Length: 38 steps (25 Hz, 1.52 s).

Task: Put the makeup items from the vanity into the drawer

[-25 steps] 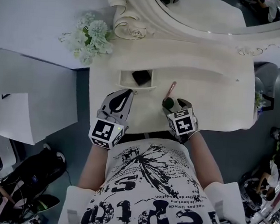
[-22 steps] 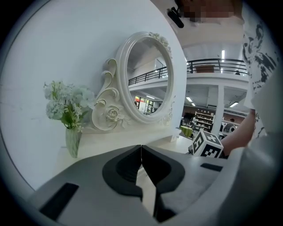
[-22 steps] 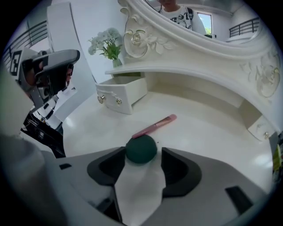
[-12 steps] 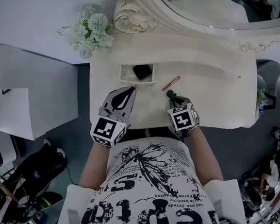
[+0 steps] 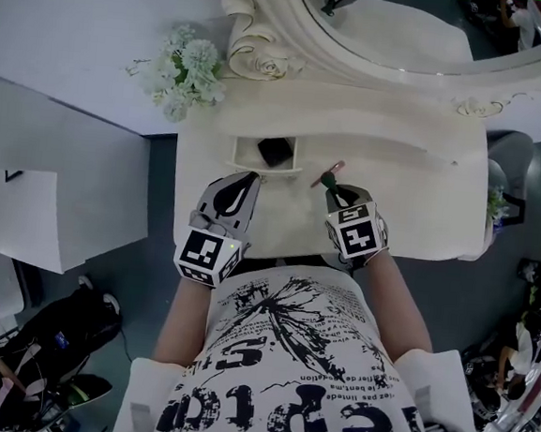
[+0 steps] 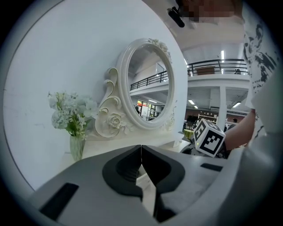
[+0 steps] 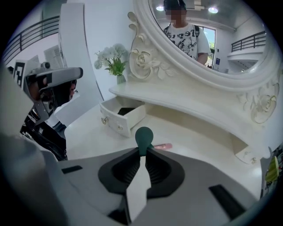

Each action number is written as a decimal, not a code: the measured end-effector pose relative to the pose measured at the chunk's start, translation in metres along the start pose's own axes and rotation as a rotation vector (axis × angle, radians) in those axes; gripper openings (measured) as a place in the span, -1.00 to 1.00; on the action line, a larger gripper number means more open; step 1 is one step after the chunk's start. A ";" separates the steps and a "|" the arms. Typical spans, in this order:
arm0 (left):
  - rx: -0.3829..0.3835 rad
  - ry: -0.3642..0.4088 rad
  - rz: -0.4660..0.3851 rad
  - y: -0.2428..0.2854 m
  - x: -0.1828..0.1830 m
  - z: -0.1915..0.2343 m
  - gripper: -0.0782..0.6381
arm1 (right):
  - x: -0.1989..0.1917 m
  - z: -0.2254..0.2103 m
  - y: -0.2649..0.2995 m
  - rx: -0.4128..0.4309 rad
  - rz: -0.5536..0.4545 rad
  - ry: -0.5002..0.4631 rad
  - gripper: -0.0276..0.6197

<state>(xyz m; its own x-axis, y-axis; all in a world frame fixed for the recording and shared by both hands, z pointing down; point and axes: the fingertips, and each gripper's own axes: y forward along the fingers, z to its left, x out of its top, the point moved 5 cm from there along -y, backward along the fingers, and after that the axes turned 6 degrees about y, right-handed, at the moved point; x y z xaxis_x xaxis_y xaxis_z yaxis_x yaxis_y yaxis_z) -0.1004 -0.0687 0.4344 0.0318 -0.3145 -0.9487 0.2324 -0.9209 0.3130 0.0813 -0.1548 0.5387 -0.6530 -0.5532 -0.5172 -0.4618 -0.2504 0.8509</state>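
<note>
The white bench (image 5: pixel 422 200) fills the middle of the head view, with the carved oval mirror (image 5: pixel 409 30) across the top edge. Only the right gripper view shows the mirror's glass face-on, with a person in a printed shirt reflected in it. The large black lettering on the shirt (image 5: pixel 285 372) shows at the bottom of the head view, but it lies upside down and distorted and cannot be read for certain.

The pale flowers (image 5: pixel 185 66) stand in the upper left of the head view. Only the left gripper view shows the glass vase (image 6: pixel 76 146) under them.

The small drawer (image 5: pixel 242 151) stands pulled open left of centre, with a black item (image 5: pixel 274 150) inside. The right gripper view adds its front with two small knobs.

The left tool (image 6: pixel 141 152) has its jaws pressed together, empty, just below the drawer in the head view.

The right tool (image 7: pixel 142 155) is clamped on the stem of a dark green makeup item (image 7: pixel 143 136), right of the drawer. A pink stick (image 7: pixel 162 146) lies on the bench just beyond it, outside the drawer.
</note>
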 end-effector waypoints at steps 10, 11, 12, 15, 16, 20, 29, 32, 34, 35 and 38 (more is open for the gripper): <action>0.097 -0.007 -0.048 -0.023 0.010 0.030 -0.72 | 0.073 0.041 0.009 0.096 -0.070 -0.107 -0.77; 0.107 -0.009 -0.049 -0.025 0.009 0.033 -0.72 | 0.078 0.047 0.013 0.103 -0.066 -0.121 -0.76; 0.116 -0.012 -0.048 -0.028 0.008 0.037 -0.73 | 0.083 0.053 0.018 0.109 -0.060 -0.134 -0.76; 0.145 -0.021 -0.046 -0.037 0.003 0.048 -0.72 | 0.095 0.069 0.032 0.132 -0.041 -0.167 -0.76; 0.157 -0.025 -0.044 -0.040 0.001 0.051 -0.73 | 0.098 0.074 0.037 0.141 -0.032 -0.180 -0.76; 0.193 -0.038 -0.035 -0.053 -0.006 0.062 -0.72 | 0.103 0.090 0.052 0.168 0.007 -0.215 -0.76; 0.234 -0.060 -0.016 -0.066 -0.012 0.074 -0.72 | 0.113 0.098 0.059 0.198 -0.015 -0.145 -0.29; 0.218 -0.056 -0.020 -0.062 -0.010 0.072 -0.72 | 0.111 0.095 0.057 0.197 -0.013 -0.126 -0.17; 0.205 -0.053 -0.020 -0.059 -0.009 0.070 -0.73 | 0.109 0.094 0.054 0.195 -0.015 -0.121 -0.17; 0.198 -0.051 -0.020 -0.057 -0.009 0.069 -0.73 | 0.108 0.092 0.053 0.192 -0.021 -0.117 -0.17; 0.176 -0.045 -0.022 -0.049 -0.008 0.066 -0.72 | 0.107 0.083 0.046 0.173 -0.045 -0.081 -0.17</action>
<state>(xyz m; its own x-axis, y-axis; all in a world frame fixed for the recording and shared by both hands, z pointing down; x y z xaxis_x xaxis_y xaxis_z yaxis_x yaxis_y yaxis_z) -0.1763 -0.0361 0.4299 -0.0162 -0.3005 -0.9536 0.0582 -0.9524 0.2991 -0.0598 -0.1599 0.5151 -0.6724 -0.4774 -0.5656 -0.5830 -0.1292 0.8022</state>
